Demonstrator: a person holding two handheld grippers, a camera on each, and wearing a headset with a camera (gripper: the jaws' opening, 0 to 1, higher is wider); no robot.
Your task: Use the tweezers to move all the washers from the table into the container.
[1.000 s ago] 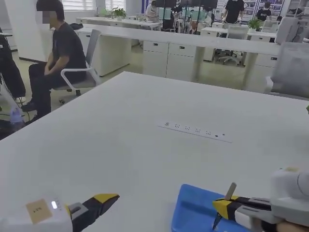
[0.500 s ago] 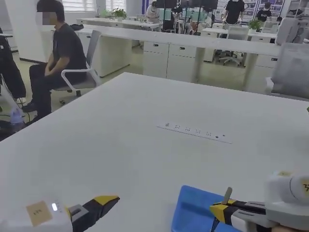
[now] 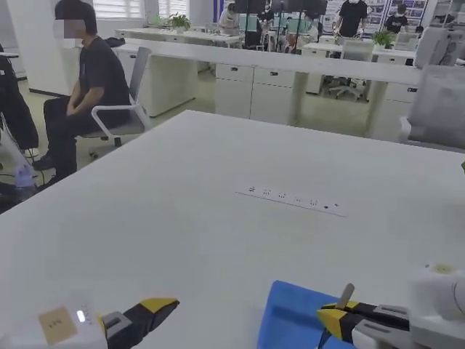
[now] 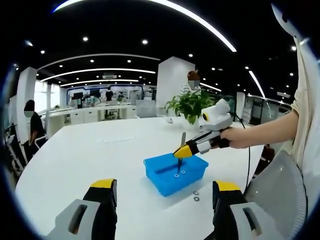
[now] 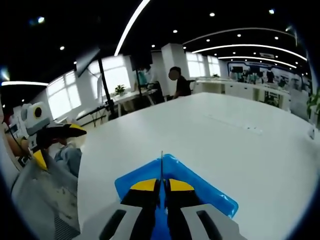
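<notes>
Your right gripper (image 4: 184, 151) clamps the tweezers (image 4: 183, 138) near upright at frame centre, tips down in the blue container (image 4: 159, 182); two washers (image 4: 196, 196) lie just beside it. Your left gripper (image 4: 165, 185) gapes, empty.

Left tongs (image 4: 165, 185) gape wide; right tongs (image 5: 161, 184) are pinched together on the tweezers (image 5: 161, 167).

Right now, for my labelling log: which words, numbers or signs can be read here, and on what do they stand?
No text here is legible.
Tan sticker on the left gripper: dark marks, too small to read.
Wall posters at the far end of the room: blurred, unreadable.
</notes>
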